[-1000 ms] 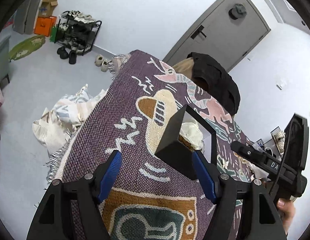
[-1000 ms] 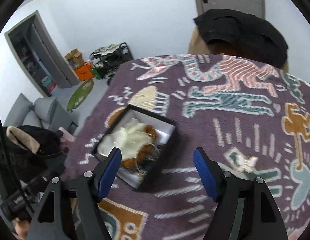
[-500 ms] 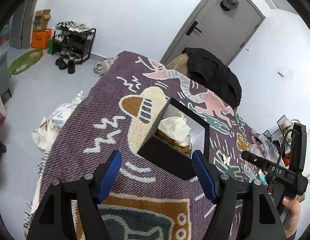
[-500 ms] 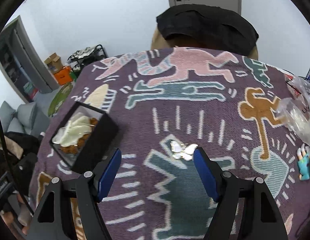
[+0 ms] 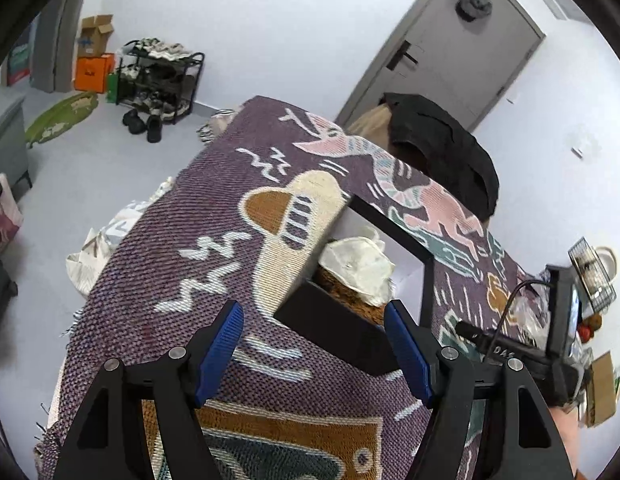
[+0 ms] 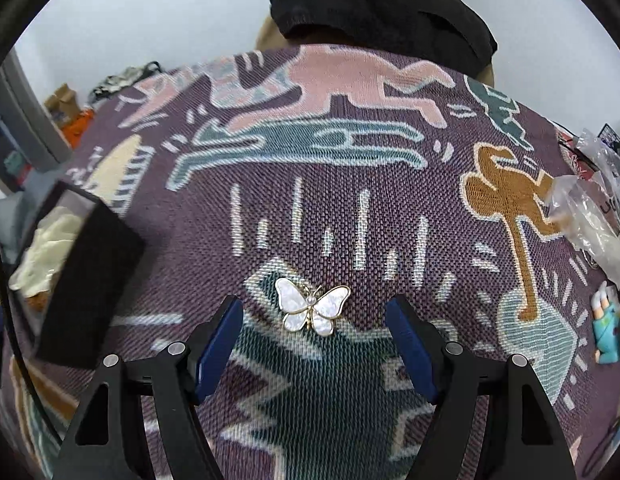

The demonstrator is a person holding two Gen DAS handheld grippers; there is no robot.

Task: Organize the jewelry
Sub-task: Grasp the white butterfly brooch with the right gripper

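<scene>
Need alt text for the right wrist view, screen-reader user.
Open right tool hovers just short of a white mother-of-pearl butterfly brooch with gold edging lying on a purple woven blanket with cartoon figures. An open black jewelry box sits at left.

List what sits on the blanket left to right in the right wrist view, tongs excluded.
Black jewelry box → butterfly brooch → clear plastic bags → small teal figurine.
</scene>
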